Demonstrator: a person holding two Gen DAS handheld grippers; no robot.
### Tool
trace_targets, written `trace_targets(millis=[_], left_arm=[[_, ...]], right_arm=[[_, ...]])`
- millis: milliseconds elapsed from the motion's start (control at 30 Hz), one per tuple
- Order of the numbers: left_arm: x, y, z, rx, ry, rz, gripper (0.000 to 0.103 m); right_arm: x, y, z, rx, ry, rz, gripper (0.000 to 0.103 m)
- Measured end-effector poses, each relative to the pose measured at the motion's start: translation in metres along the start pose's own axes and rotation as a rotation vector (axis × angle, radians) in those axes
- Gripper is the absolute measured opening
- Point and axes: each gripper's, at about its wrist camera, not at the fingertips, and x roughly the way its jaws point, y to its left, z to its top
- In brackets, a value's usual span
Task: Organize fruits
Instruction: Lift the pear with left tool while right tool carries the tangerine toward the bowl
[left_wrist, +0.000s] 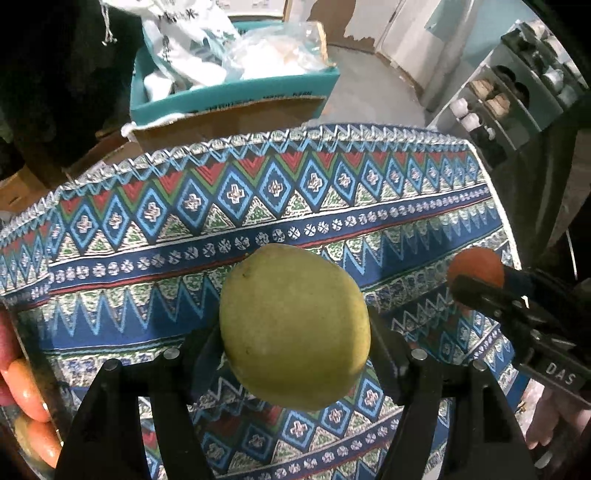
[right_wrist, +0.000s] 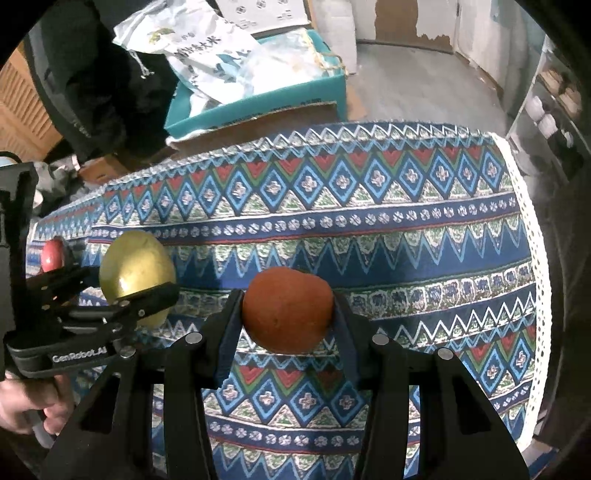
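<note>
My left gripper (left_wrist: 295, 332) is shut on a large green-yellow fruit (left_wrist: 294, 325) and holds it above the patterned tablecloth (left_wrist: 258, 206). My right gripper (right_wrist: 288, 314) is shut on a round orange fruit (right_wrist: 287, 309), also held above the cloth. In the left wrist view the right gripper (left_wrist: 476, 277) shows at the right with the orange fruit (left_wrist: 474, 265). In the right wrist view the left gripper (right_wrist: 122, 291) shows at the left with the green fruit (right_wrist: 136, 266). A red fruit (right_wrist: 51, 254) lies behind it at the far left. Several orange fruits (left_wrist: 26, 391) sit at the left edge.
A teal cardboard box (left_wrist: 236, 92) with bags and plastic stands beyond the table's far edge. Brown cartons (left_wrist: 22, 188) sit at the left. A shelf unit (left_wrist: 517, 85) with small items stands at the far right. The table's right edge (right_wrist: 532, 258) has a white lace border.
</note>
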Motion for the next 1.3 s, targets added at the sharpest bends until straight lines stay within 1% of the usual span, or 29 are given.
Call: trace_targets(millis=[200,567,733,967,1133,1300], left_arm=[[-0.025,-0.005,-0.004,0.016,-0.041,-0.008,0.073],[-0.087,-0.002,-0.012,0.026,-0.131,-0.049,0.073],[-0.109,0.000,-0.019,0.040,-0.165,-0.050,0.073],[-0.129,0.016,-0.032,0.034,-0.190,-0.048,0.073],[-0.141,0.033,-0.040,0.010,-0.200,-0.055,0.073],[-0.152,0.054,-0.050,-0.007,-0.220,-0.032,0.073]], right_arm=[[-0.015,0.015,0.002,-0.022,-0.032,0.019,0.047],[-0.047,0.040,0.004,-0.061,-0.082,0.047,0.047],[-0.060,0.054,0.005,-0.087,-0.104,0.062,0.047],[-0.075,0.078,0.006,-0.127,-0.129,0.087,0.047],[-0.079,0.099,0.009,-0.156,-0.134,0.128,0.047],[-0.079,0.123,0.011,-0.192,-0.137,0.147,0.047]])
